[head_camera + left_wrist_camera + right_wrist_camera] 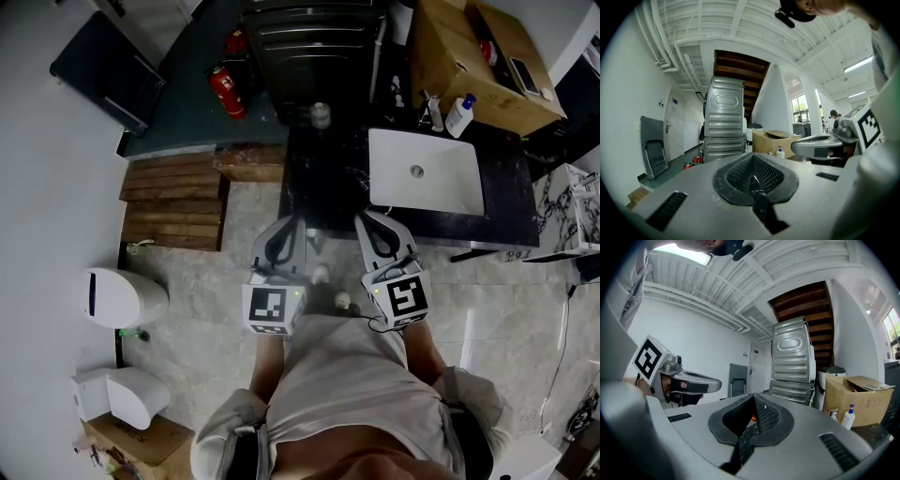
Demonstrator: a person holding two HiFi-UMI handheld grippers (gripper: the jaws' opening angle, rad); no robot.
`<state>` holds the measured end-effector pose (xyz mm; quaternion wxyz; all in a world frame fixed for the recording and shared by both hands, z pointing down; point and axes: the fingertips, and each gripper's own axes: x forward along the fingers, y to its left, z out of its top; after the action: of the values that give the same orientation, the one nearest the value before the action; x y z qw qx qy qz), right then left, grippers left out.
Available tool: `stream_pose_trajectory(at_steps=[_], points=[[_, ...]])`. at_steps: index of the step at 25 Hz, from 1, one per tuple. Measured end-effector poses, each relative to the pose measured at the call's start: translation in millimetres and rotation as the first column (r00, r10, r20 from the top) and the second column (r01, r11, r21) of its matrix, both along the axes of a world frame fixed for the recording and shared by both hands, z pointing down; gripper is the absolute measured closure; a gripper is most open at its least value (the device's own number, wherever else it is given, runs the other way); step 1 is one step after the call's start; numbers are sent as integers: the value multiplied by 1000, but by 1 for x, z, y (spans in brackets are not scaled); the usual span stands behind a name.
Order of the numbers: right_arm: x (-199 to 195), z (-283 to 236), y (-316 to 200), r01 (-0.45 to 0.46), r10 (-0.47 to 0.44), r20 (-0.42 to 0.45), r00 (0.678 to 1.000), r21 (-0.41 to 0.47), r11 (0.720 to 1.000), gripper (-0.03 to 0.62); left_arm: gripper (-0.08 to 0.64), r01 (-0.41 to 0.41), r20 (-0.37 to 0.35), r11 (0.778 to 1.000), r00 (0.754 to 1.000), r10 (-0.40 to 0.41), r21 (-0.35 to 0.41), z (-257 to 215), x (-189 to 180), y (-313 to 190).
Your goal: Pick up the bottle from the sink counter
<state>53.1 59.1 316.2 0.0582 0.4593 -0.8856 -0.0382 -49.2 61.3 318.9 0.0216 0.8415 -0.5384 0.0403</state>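
The left gripper has its jaws fully closed, with nothing between them. The right gripper is the same. The bottle stands on the counter, well ahead of both jaws and to their right.

Bottle on counter, behind sink, beside box

The head camera is looking steeply down from above; cameras on the left gripper and right gripper are facing level, sharing the far ribbed grey metal cabinet.
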Motion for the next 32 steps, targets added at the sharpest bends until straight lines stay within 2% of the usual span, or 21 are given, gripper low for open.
stream_pose_trajectory(at_steps=[19, 32], points=[[-13, 8, -57, -3, 3, -6, 1000, -11, 1000, 601, 558, -5, -5, 1000, 1000, 5, -11, 7, -13, -53], [-24, 25, -115, -51, 49, -44, 998, -59, 997, 601, 558, -38, -29, 998, 999, 36, -55, 28, -25, -117]])
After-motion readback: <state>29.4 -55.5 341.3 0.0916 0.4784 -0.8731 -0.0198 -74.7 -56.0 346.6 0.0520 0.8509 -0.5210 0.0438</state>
